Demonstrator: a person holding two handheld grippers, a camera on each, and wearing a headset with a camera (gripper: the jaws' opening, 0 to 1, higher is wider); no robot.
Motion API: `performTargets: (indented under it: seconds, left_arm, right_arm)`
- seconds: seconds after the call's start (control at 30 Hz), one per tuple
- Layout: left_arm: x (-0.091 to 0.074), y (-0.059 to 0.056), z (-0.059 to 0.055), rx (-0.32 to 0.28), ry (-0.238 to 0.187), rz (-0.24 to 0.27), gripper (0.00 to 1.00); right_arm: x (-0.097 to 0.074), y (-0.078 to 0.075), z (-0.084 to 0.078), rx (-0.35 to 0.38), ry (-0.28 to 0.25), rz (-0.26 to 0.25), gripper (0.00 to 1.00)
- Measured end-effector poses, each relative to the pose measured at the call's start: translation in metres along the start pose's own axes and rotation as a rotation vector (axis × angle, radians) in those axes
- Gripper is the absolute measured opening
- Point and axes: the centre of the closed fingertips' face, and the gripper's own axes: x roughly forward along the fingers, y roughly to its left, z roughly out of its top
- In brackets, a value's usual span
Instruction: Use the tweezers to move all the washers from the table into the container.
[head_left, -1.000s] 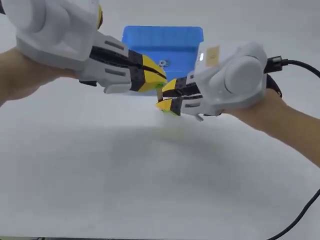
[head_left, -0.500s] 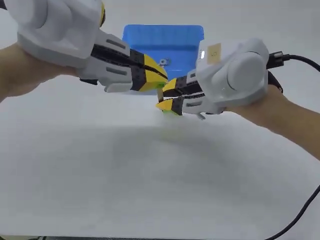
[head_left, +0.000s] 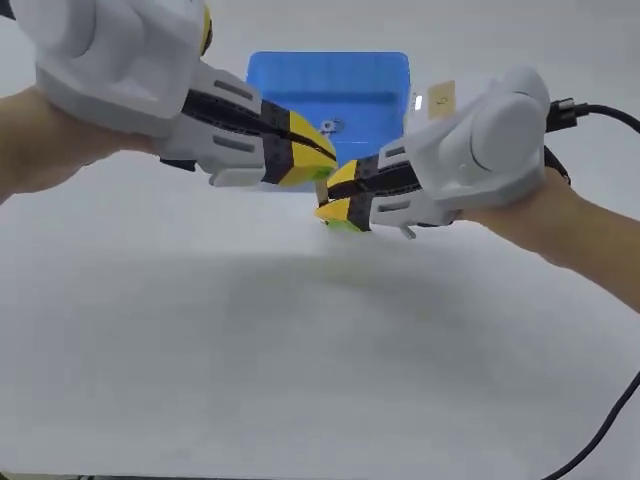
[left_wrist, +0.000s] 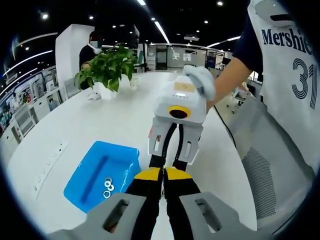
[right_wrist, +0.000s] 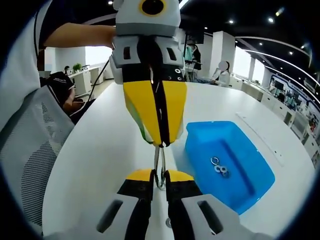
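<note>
My left gripper (head_left: 328, 160) comes in from the left with its yellow jaws shut. My right gripper (head_left: 325, 207) meets it tip to tip from the right. In the right gripper view thin metal tweezers (right_wrist: 159, 165) run from the tips of the left gripper (right_wrist: 156, 140) down into the right gripper (right_wrist: 159, 176), and both look shut on them. A bit of green shows at both jaw tips. The blue container (head_left: 327, 80) stands just behind the grippers with a few washers (head_left: 328, 126) in it. The left gripper view shows the container (left_wrist: 100, 172) and washers (left_wrist: 107, 187) too.
The white table (head_left: 300, 360) spreads out in front of the grippers. A black cable (head_left: 600, 125) trails from the right gripper off to the right. Another person's arm and jersey (left_wrist: 285, 75) stand beyond the table, with a potted plant (left_wrist: 107, 70) at its far end.
The right gripper has tilted and its body has shifted a little up and to the right. The jaw tips of both grippers stay together at the same spot.
</note>
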Motion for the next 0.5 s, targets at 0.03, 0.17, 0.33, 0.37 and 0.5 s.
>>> performTargets:
  seconds: [0.03,0.17,0.33,0.37,0.5]
  left_arm:
    - [-0.001,0.000,0.002,0.001,-0.002,0.000,0.05]
    - [-0.006,0.001,0.007,0.006,-0.004,0.005,0.05]
    - [-0.011,-0.001,0.013,0.026,0.000,0.010,0.05]
    - [-0.013,-0.002,0.016,0.035,0.000,0.013,0.05]
    - [-0.017,-0.001,0.019,0.044,-0.006,0.020,0.05]
  right_arm:
    - [-0.001,0.000,0.002,0.004,-0.005,-0.001,0.10]
    - [-0.003,-0.002,0.008,-0.001,-0.014,-0.009,0.10]
    - [-0.006,-0.002,0.016,-0.016,-0.019,-0.013,0.10]
    - [-0.007,-0.002,0.018,-0.018,-0.022,-0.015,0.10]
    - [-0.013,-0.003,0.027,-0.029,-0.030,-0.023,0.10]
